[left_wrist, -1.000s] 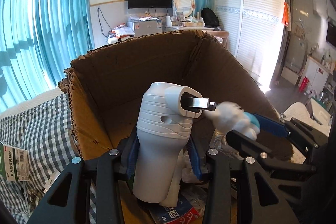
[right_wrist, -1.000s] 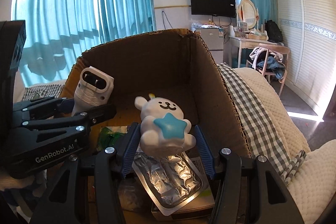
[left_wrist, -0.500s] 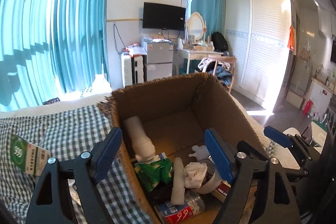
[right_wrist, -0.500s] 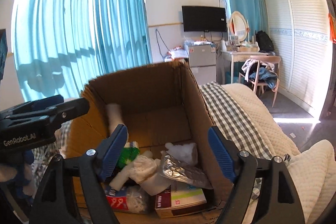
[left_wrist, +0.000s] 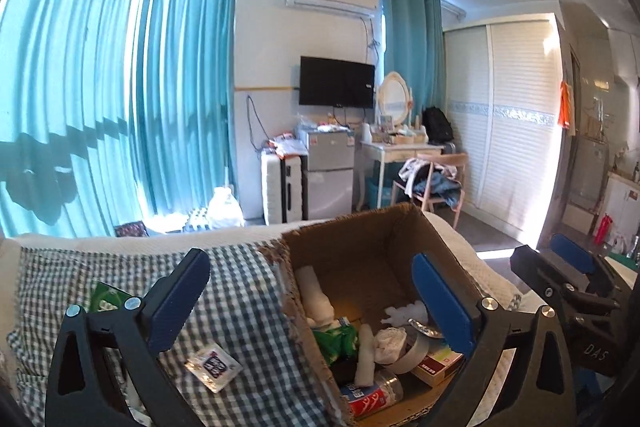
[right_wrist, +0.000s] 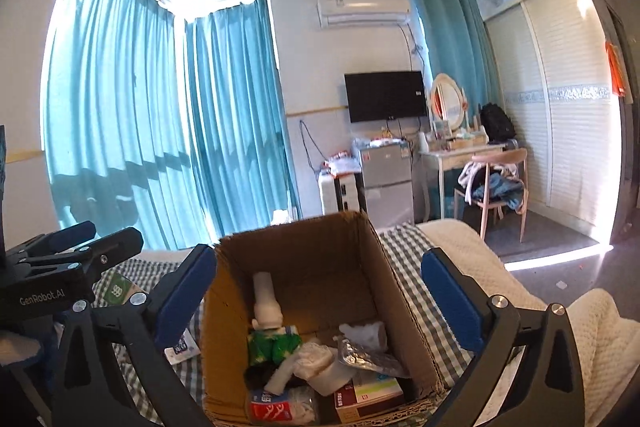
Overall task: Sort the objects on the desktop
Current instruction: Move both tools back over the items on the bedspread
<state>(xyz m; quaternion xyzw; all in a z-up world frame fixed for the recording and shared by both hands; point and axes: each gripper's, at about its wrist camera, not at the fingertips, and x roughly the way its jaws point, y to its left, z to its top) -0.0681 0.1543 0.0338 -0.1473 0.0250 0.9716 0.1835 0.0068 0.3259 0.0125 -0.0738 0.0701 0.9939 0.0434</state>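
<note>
Both the left claw (left_wrist: 310, 297) and the right claw (right_wrist: 318, 289) are spread wide and grasp nothing, each poised above an open brown cardboard box (right_wrist: 320, 247) that rests on a blue-and-white checked cloth (left_wrist: 232, 291). Inside the box lie a white cylindrical plastic device (right_wrist: 266, 301), a green crinkled packet (right_wrist: 272, 345), a silver foil blister pack (right_wrist: 368, 357) and a red-labelled clear bottle (left_wrist: 370, 393). A small flat sachet with a dark label (left_wrist: 214, 367) lies on the cloth just left of the box.
</note>
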